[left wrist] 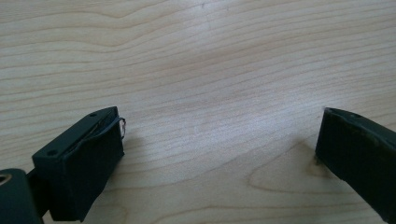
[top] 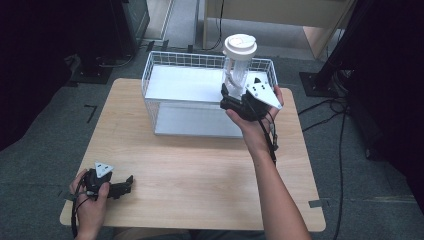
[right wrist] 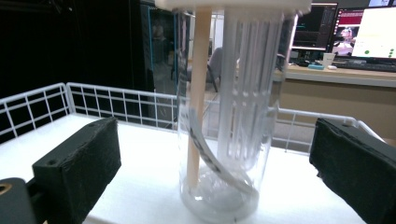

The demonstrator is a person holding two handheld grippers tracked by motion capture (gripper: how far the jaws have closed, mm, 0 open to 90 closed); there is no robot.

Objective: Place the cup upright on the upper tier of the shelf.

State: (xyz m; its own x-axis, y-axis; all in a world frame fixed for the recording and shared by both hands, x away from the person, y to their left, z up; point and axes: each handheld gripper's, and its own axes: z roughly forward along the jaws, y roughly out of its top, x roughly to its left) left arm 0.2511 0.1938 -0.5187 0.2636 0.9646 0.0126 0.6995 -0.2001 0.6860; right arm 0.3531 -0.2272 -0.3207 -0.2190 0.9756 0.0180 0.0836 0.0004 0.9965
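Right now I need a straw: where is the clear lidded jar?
In the high view, the jar stands on the wire basket's white shelf, right end, between the open right gripper's jaws.

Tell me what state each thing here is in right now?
Jar: upright on the rack's top shelf, lid on, sticks inside, nothing gripping it.
Lid: seated on the jar.
Rack: standing on the table.
Right gripper: open, jaws either side of the jar, apart from it.
Left gripper: open, holding nothing, low over the table.

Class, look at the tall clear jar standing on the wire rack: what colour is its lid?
White. The lid of the jar shows best in the high view.
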